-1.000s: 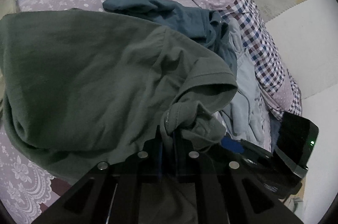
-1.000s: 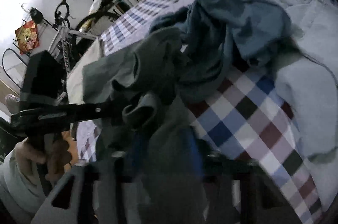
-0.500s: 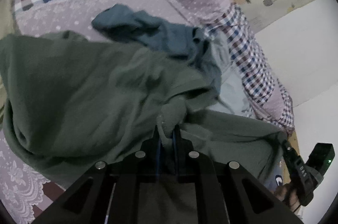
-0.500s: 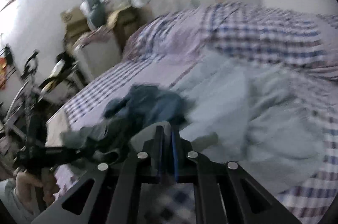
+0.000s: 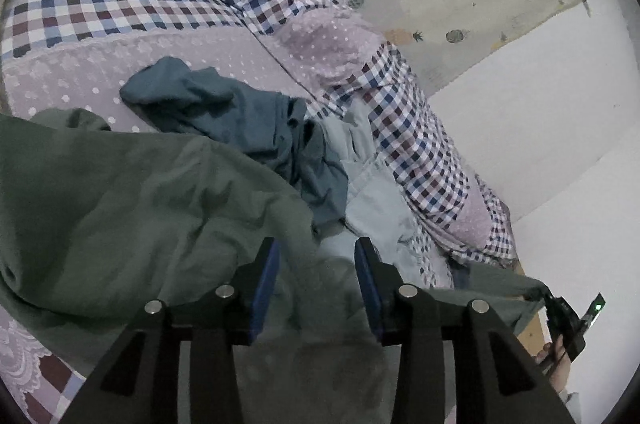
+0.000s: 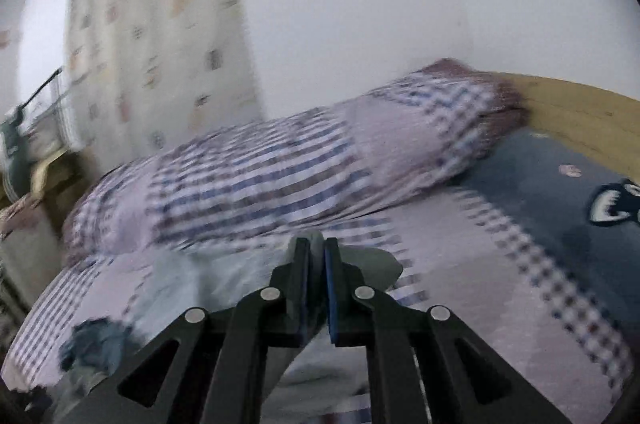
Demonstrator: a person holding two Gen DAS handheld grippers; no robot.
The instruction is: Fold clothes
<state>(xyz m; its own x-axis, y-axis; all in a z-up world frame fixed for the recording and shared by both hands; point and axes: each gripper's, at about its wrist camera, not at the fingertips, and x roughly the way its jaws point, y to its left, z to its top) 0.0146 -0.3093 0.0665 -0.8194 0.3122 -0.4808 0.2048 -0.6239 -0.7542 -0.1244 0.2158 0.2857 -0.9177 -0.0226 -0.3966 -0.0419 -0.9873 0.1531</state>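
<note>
A dark green shirt point(image 5: 132, 207) lies spread over the bed's near left. One edge of it stretches off to the lower right. My left gripper point(image 5: 318, 264) hovers open just above the shirt, its blue pads wide apart. My right gripper point(image 6: 316, 254) is shut on a fold of the green shirt point(image 6: 372, 264), held above the bed. In the left wrist view that right gripper point(image 5: 560, 312) shows at the far lower right with a hand behind it. The right wrist view is blurred.
A teal garment point(image 5: 240, 111) and a pale blue garment point(image 5: 372, 191) lie crumpled past the green shirt. The checked quilt point(image 5: 416, 143) is bunched along the wall. A dark blue blanket point(image 6: 560, 207) and the wooden bed frame point(image 6: 580, 103) lie to the right.
My left gripper has opened and let go of the green shirt's collar. The right gripper has drawn away to the right with the shirt's edge, swinging up toward the wall.
</note>
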